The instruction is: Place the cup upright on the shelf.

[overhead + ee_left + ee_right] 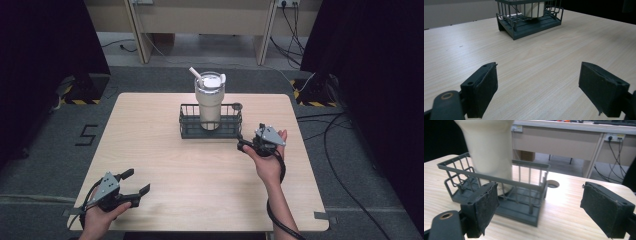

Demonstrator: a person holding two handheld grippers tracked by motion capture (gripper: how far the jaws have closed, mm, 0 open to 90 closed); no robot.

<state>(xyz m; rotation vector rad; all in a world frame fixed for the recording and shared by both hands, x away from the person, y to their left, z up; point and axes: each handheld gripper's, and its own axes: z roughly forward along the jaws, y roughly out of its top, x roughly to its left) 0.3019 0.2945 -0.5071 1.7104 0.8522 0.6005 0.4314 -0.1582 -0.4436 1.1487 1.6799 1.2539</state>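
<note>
1. Tumbler (209, 102): cream, clear lid with a white straw, standing upright inside the dark wire basket (186, 127) at the far centre of the wooden table (200, 175).
2. Right gripper (246, 143): jaws spread wide, holding nothing, just beside the basket's right end. I can't tell whether it touches the wire.
3. Right gripper view: basket corner sits between the jaws, with the tumbler (489, 152) behind the left one.
4. Left gripper (136, 183): jaws apart, empty, low over the near-left corner of the table, well apart from the basket (529, 23).
5. Small round hole (237, 106) in the tabletop, just behind the basket's right end.
</note>
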